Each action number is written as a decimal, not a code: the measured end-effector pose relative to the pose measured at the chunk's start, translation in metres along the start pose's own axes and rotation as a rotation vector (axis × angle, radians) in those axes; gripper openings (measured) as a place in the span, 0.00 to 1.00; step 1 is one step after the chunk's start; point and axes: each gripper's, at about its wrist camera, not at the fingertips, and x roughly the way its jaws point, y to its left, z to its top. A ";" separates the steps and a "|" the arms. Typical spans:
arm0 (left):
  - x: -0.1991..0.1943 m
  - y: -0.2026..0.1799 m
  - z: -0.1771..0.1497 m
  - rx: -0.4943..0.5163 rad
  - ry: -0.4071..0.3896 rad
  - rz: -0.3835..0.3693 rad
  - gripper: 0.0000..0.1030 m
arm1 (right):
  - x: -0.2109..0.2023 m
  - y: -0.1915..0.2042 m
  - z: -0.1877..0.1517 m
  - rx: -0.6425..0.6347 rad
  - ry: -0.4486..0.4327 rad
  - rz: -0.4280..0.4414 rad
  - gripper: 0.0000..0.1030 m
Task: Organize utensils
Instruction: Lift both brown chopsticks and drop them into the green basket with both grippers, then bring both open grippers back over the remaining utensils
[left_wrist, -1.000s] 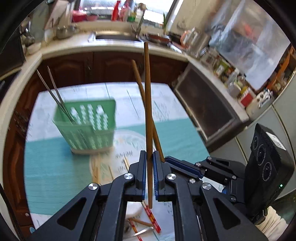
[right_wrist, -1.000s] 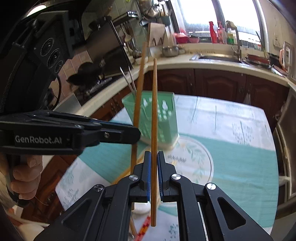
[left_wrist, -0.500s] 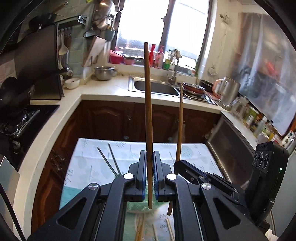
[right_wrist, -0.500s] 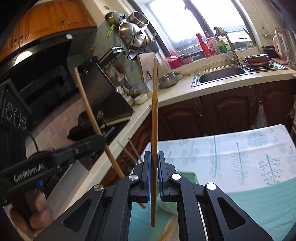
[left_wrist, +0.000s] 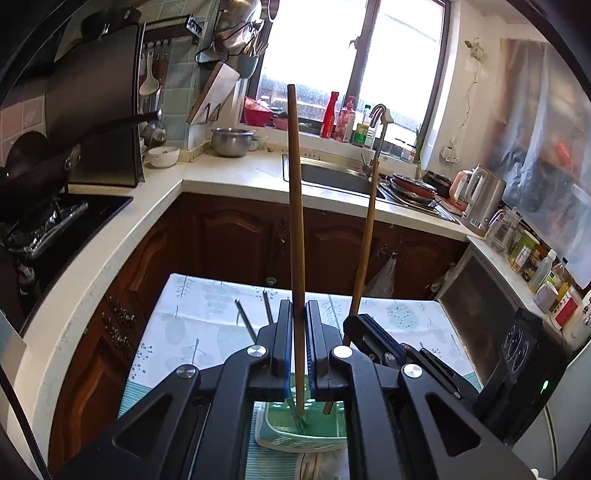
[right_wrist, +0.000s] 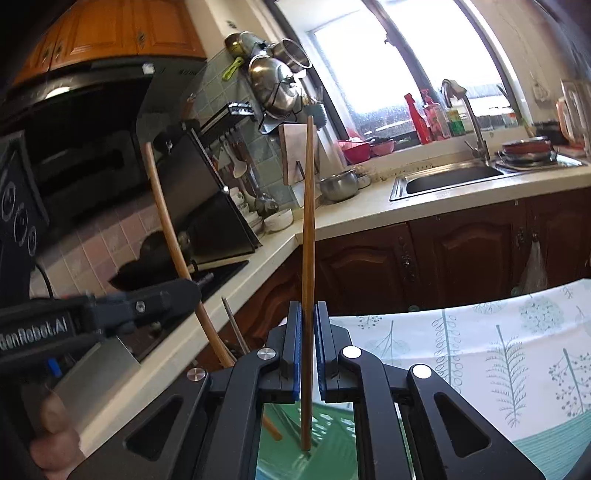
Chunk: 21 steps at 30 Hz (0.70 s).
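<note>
My left gripper (left_wrist: 297, 332) is shut on a brown wooden chopstick (left_wrist: 295, 221) that stands upright. Its lower tip hangs just over the green slotted basket (left_wrist: 295, 432). The right gripper (right_wrist: 306, 332) is shut on a second wooden chopstick (right_wrist: 308, 240), also upright, with its tip over the same basket (right_wrist: 332, 435). Each view shows the other gripper alongside: the right gripper (left_wrist: 369, 339) with its stick (left_wrist: 365, 240), and the left gripper (right_wrist: 147, 306) with its stick (right_wrist: 166, 221). Thin metal chopsticks (left_wrist: 243, 317) lean out of the basket.
The table wears a white leaf-print cloth (right_wrist: 498, 350) with a teal mat (right_wrist: 546, 443) on it. Beyond it runs a pale counter (left_wrist: 236, 177) with a sink (left_wrist: 332, 177), a kettle (left_wrist: 480, 199) and a stove with a black pan (left_wrist: 44, 173). A hand (right_wrist: 48, 424) holds the left gripper's handle.
Both grippers have carried their chopsticks forward until they stand over the green basket. The basket was ahead on the table and now lies beneath the stick tips. The views have tilted up.
</note>
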 end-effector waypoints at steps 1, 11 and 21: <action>0.003 0.002 -0.003 -0.004 0.002 -0.003 0.04 | 0.005 0.003 -0.007 -0.029 -0.003 -0.009 0.06; 0.019 0.009 -0.037 -0.018 0.080 -0.022 0.04 | 0.021 0.031 -0.066 -0.221 0.023 0.026 0.06; 0.012 0.010 -0.057 -0.031 0.161 -0.037 0.16 | 0.008 0.030 -0.075 -0.161 0.091 0.024 0.08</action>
